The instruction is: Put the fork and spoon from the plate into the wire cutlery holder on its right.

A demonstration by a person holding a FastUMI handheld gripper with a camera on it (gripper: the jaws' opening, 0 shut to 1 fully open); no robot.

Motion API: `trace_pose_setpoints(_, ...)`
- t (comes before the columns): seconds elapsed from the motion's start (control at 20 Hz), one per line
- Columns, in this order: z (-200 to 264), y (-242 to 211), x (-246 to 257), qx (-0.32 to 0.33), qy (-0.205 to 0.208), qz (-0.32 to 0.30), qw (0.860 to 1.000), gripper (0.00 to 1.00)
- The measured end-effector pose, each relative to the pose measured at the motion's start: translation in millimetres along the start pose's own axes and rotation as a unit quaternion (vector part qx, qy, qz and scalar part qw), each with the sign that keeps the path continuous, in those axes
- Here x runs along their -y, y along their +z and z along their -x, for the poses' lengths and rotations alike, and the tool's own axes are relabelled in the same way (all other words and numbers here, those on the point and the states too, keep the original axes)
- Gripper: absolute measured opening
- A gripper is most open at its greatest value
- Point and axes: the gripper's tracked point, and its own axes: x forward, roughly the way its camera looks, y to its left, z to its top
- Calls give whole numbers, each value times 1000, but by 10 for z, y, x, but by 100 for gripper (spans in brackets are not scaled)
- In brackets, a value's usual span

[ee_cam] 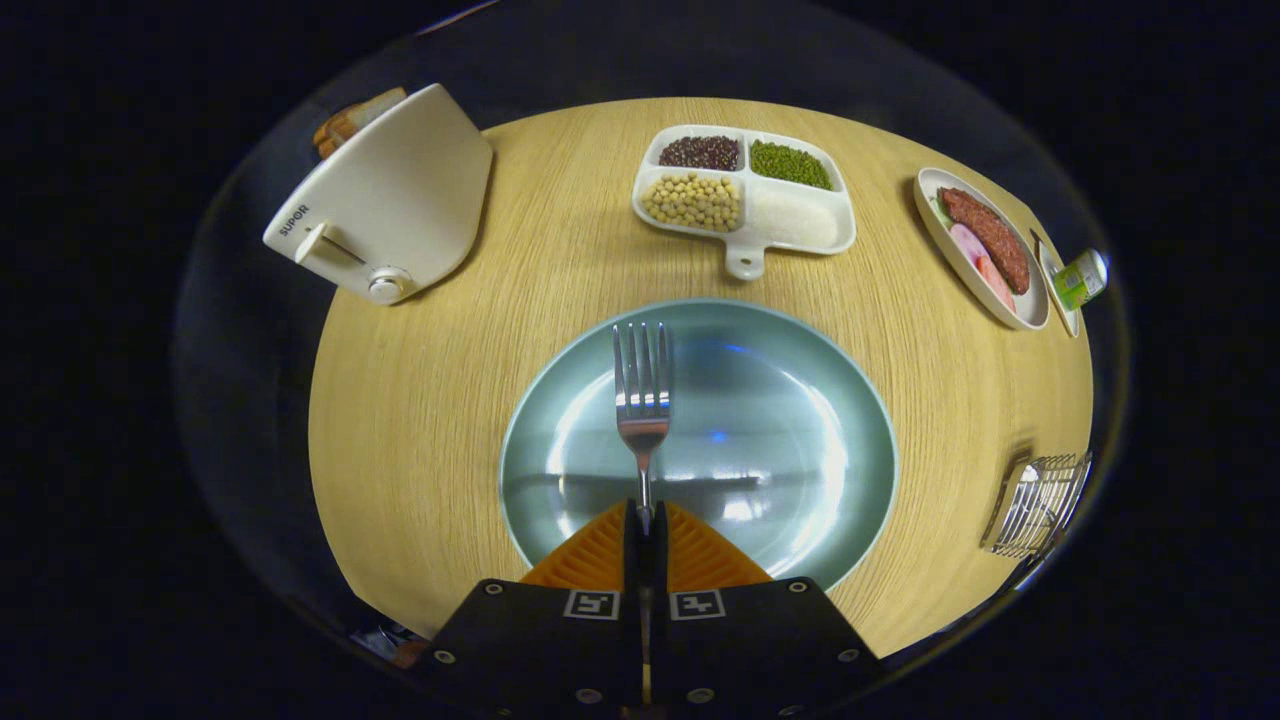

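The gripper point(645, 525) is closed on the fork point(641, 400): both orange fingers point(590, 555) are pressed together on the thin handle, no gap visible between them. The fork is held pointing straight ahead, tines up and away, over the teal plate point(840, 400). Whether it is lifted clear or the tines are still touching the plate cannot be told from this angle. No spoon is seen on the plate, so the spoon step is judged either already done or hidden; not confirmed.

The wire cutlery holder point(1035, 505) is sitting well to the right of the plate, near the table point(420, 420) edge.

Risks from here, as judged:
- Grip is taken at the very end of a narrow handle. Most of the fork's weight is out ahead of the fingers, so pivoting or drooping in the pads is likely during a fast swing to the right.
- If the fork is rotated in the grip, the wire rim could be caught by the tines and the light holder tipped or pushed off the table edge.
- Insertion has to be made near vertical; the fork is held roughly horizontal now, so a big wrist turn is needed, and slip is most likely there.
- Early release would drop the fork onto the plate or table.

The toaster point(390, 205), divided grain tray point(745, 195) and meat dish point(985, 245) are well apart from the path.
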Motion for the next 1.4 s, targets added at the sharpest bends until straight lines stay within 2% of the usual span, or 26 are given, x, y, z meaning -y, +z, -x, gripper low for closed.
trace_pose_setpoints(0.2,353,42,246,31,-3,-12,999,4)
trace_pose_setpoints(0.5,830,-67,984,59,-28,-58,996,4)
trace_pose_setpoints(0.75,1134,-374,1786,62,-58,-103,991,4)
trace_pose_setpoints(1.0,1343,-713,2418,57,-71,-134,987,4)
trace_pose_setpoints(1.2,1389,-1001,2721,13,-63,-107,992,4)
trace_pose_setpoints(1.4,1389,-1106,2901,-29,-55,-67,996,4)
